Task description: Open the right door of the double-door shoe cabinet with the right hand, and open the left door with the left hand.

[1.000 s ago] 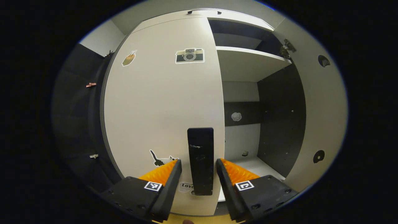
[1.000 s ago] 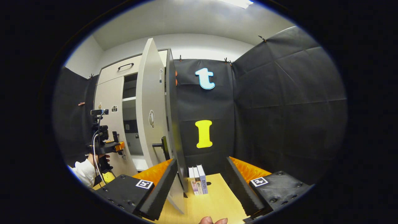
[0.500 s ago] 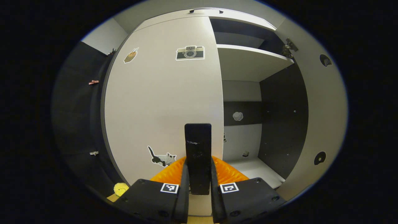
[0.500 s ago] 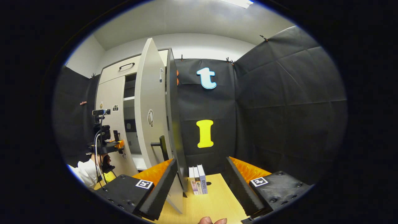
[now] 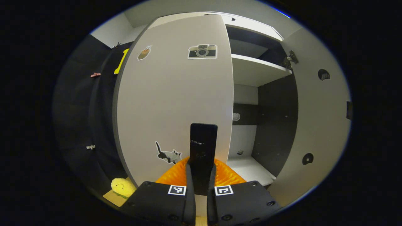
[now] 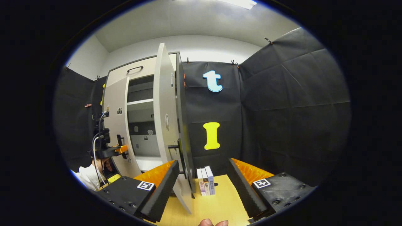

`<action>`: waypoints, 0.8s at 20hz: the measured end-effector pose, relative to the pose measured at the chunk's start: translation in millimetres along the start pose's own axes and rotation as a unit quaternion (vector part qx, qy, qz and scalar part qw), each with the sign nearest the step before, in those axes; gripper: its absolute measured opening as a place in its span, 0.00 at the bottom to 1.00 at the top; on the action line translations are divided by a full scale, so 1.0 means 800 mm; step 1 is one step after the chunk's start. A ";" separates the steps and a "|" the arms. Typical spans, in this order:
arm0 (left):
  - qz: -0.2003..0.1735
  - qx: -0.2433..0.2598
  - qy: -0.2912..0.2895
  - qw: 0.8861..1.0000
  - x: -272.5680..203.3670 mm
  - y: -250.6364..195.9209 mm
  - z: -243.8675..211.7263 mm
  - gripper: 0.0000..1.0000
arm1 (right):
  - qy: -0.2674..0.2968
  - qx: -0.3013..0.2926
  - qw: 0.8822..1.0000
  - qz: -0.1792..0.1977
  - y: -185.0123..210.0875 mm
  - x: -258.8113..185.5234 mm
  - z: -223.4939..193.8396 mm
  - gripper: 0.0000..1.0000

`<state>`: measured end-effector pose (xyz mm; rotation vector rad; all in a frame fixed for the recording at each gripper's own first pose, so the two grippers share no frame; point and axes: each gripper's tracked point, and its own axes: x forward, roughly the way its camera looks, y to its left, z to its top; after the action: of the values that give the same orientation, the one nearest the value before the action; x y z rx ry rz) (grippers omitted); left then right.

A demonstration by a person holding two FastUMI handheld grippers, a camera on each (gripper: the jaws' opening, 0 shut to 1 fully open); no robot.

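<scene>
Pinching the left door's handle (image 5: 203, 150), our left tool (image 5: 201, 188) could slip off if we pull crooked; our right tool (image 6: 203, 185) waits spread, holding nothing.

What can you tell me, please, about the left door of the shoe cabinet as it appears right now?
The left door is a tall, flat, off-white panel, seemingly laminated board. It carries a camera sticker and a smaller sticker near the top, and a cat sticker low down. A black vertical handle sits near its free edge, and the left gripper is shut on it. The door stands slightly ajar, as the right gripper view confirms.
</scene>
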<state>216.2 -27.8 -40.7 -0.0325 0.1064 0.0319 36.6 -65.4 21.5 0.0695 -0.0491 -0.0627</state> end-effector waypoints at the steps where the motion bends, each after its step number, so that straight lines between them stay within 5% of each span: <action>1: -0.005 0.000 0.000 1.000 -0.014 0.006 0.000 0.19 | -0.003 0.004 1.000 0.002 0.008 -0.004 0.002 0.98; 4: -0.020 -0.007 0.005 1.000 -0.053 0.026 -0.004 0.19 | -0.007 0.003 1.000 0.008 0.032 -0.009 0.004 0.92; 9: -0.037 -0.008 0.009 0.999 -0.094 0.055 -0.004 0.19 | -0.015 -0.004 0.999 0.034 0.086 -0.025 0.012 1.00; 16: -0.045 -0.015 0.011 0.999 -0.130 0.097 -0.003 0.17 | -0.011 -0.010 0.998 0.055 0.133 -0.026 0.008 0.98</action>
<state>109.6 46.8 -34.2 -0.0671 0.1260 -0.0569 21.9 41.8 34.1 0.0460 -0.0738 0.0463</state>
